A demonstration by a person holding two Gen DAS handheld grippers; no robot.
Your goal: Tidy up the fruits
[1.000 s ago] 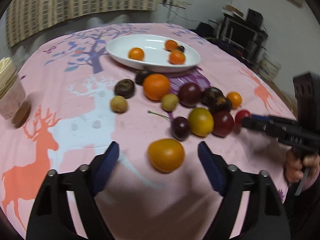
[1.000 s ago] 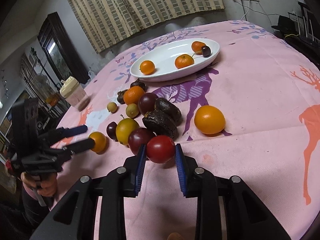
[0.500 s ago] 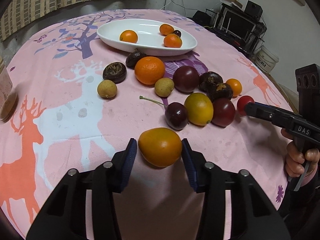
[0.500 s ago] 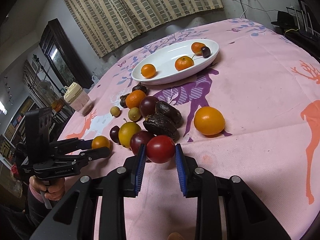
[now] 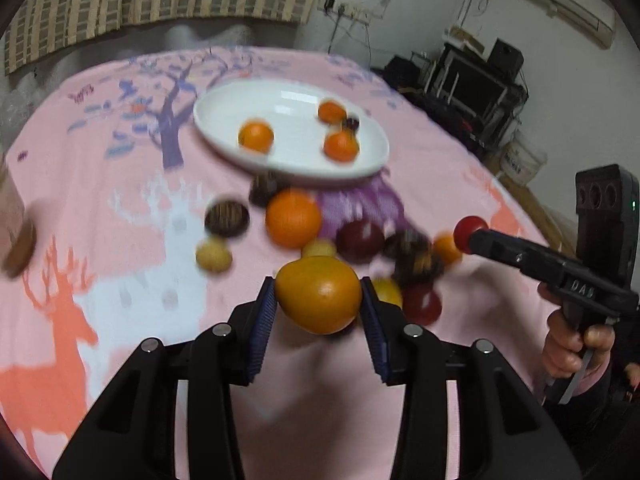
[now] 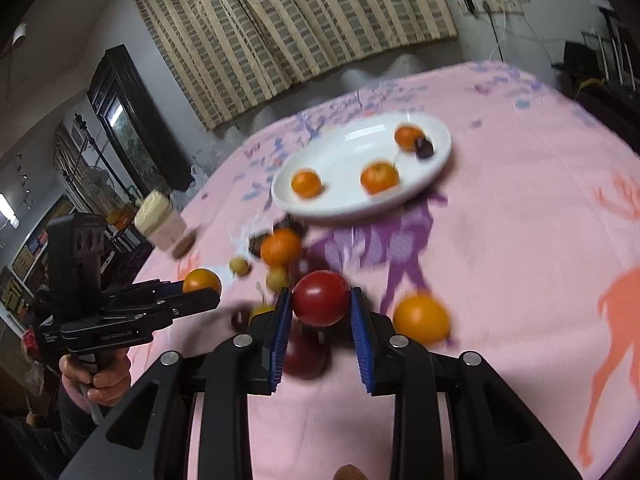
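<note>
We hold two fruits at once. The orange-yellow fruit [image 5: 318,298] sits pinched between the blue pads of the left hand-held gripper [image 5: 319,300], and the red fruit [image 6: 320,298] is clamped the same way in the right hand-held gripper [image 6: 319,300]; both seem to hang clear of the pink cloth on the bench [image 6: 520,240], above the heap of loose fruit.

The step in hand, as we judge it, is the carry to the white dish [image 5: 296,168]. To do it well we keep each squeeze steady — round, smooth skins can slip out of flat pads — and hold the fruits high enough to pass over the dish rim before lowering. Opening the pads low over the dish floor should stop a fruit from rolling off the shallow edge.

The dish already holds three small oranges and one dark fruit [image 6: 424,148], so we aim for the bare white stretch in the middle.

Between us and the dish lies the scatter: a large orange [image 5: 293,218], two small yellowish fruits, several dark red and wrinkled dark ones, and a lone orange fruit [image 6: 421,318] off to the right-hand side. These stand in the direct line, so the path should go over them, not through. The two grippers are near one another and should approach the dish in turn. A lidded jar [image 6: 162,220] stands well off to the left side, out of the way.
</note>
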